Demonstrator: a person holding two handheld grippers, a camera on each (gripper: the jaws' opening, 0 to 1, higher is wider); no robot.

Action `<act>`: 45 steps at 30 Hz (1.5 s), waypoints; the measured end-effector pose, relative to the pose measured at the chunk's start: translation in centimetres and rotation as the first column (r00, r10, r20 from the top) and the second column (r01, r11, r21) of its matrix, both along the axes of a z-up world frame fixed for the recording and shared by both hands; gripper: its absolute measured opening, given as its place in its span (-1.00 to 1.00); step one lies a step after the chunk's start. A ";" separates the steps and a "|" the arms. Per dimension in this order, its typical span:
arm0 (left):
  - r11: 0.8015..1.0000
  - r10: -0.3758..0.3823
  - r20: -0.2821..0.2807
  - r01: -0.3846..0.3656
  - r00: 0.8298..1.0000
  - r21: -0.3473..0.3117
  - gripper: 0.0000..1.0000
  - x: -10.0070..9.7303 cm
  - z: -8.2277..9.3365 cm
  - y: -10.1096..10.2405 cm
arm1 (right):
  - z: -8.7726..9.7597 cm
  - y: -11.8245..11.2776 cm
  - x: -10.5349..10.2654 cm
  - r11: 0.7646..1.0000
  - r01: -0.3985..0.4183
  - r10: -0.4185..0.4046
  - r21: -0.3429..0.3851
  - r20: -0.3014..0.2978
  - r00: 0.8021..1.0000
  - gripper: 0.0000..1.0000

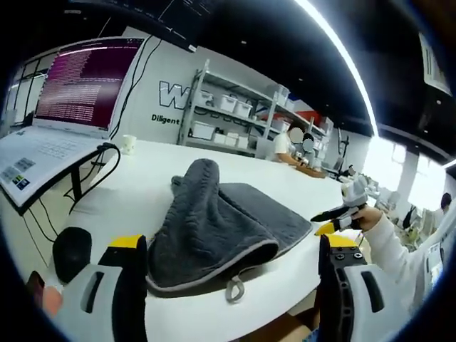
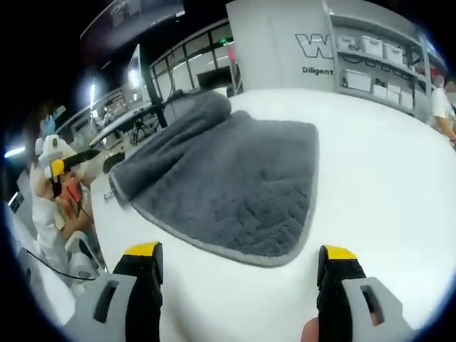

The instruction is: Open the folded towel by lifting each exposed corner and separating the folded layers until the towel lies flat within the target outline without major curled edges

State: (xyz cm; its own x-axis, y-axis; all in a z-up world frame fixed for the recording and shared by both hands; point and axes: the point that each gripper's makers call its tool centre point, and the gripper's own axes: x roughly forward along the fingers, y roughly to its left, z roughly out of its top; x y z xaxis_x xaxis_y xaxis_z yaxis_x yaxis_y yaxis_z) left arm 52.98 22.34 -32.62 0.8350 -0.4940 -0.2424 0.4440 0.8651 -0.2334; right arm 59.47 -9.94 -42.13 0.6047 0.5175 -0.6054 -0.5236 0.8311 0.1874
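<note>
Grey towel (image 1: 214,228) bunched on white desk (image 1: 142,178), seemingly still part folded. Left tool (image 1: 231,267) and right tool (image 2: 239,274) both spread wide, holding nothing.

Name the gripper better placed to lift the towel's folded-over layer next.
Probably left. The left gripper sits open right at the towel's raised fold and hanging loop; the right gripper faces only the flat bottom layer.

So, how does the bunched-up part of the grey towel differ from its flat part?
The bunched part of the grey quilted towel rises in a rounded hump with deep folds; the flat part lies spread on the white table. The hump sits on the laptop's side; the flat part is on the opposite side. Both share the same grey fabric and lighter edge trim.
</note>
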 end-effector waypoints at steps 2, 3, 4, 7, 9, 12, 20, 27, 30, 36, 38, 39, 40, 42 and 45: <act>1.000 0.015 0.002 -0.015 1.000 0.023 0.99 0.2 0.0 0.8 | 0.0 0.0 0.2 1.000 0.007 -0.007 0.005 0.006 1.000 0.72; 0.999 0.019 0.009 -0.019 1.000 0.041 0.99 0.3 0.0 1.0 | 0.0 0.0 0.4 1.000 0.011 -0.012 0.006 0.009 1.000 0.69; 0.998 0.023 0.014 -0.024 1.000 0.057 0.99 0.4 0.1 1.2 | 0.0 -0.1 0.5 1.000 0.015 -0.015 0.005 0.010 1.000 0.67; 0.995 0.033 0.016 -0.034 0.999 0.095 0.99 0.5 0.0 1.5 | 0.1 -0.4 1.0 0.999 0.035 -0.036 0.014 0.023 0.999 0.59; 0.994 0.035 0.016 -0.037 0.999 0.105 0.99 0.6 -0.1 1.6 | 0.1 -0.5 1.2 0.998 0.049 -0.050 0.027 0.031 0.998 0.53; 0.992 0.037 0.013 -0.039 0.999 0.119 0.99 0.7 -0.1 1.7 | 0.2 -0.7 1.6 0.997 0.068 -0.070 0.042 0.043 0.997 0.40; 0.988 0.038 0.005 -0.038 0.999 0.147 0.99 0.8 -0.5 1.6 | -0.1 -1.6 2.3 0.995 0.103 -0.103 0.012 0.096 0.990 -0.09; 0.987 0.027 -0.003 -0.027 1.000 0.158 0.99 0.9 -0.6 1.4 | -0.3 -2.4 2.7 0.993 0.121 -0.121 0.004 0.125 0.985 -0.42; 0.987 0.028 -0.003 -0.028 1.000 0.157 0.99 0.8 -0.7 1.3 | -0.3 -2.8 2.9 0.991 0.137 -0.137 0.007 0.129 0.982 -0.55; 0.987 0.025 0.000 -0.025 1.000 0.160 0.99 0.7 -0.7 1.1 | -0.4 -3.4 3.1 0.990 0.138 -0.133 -0.018 0.155 0.979 -0.71; 0.987 0.025 -0.002 -0.024 1.000 0.159 0.99 0.7 -0.7 1.0 | -0.4 -3.4 3.1 0.990 0.138 -0.133 -0.023 0.156 0.979 -0.74; 0.987 0.024 -0.001 -0.024 1.000 0.159 0.99 0.7 -0.7 1.0 | -0.4 -3.5 3.2 0.990 0.139 -0.132 -0.033 0.161 0.978 -0.75; 0.987 0.024 -0.001 -0.023 1.000 0.159 0.99 0.7 -0.7 1.0 | -0.4 -3.5 3.2 0.990 0.139 -0.131 -0.036 0.162 0.978 -0.77; 0.987 0.022 -0.004 -0.021 1.000 0.159 0.99 0.6 -0.7 1.0 | -0.5 -3.8 3.4 0.988 0.142 -0.129 -0.062 0.179 0.975 -0.85; 0.987 0.021 -0.002 -0.020 1.000 0.158 0.99 0.6 -0.7 0.9 | -0.5 -4.0 3.4 0.988 0.131 -0.113 -0.083 0.198 0.974 -0.90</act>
State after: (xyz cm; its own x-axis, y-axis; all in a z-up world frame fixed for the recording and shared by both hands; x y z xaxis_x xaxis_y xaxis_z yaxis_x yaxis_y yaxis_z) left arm 53.59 23.28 -33.33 0.8435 -0.4317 -0.3196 0.4249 0.9003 -0.0944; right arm 62.92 -13.89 -42.68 0.7694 0.3782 -0.5148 -0.4355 0.9001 0.0103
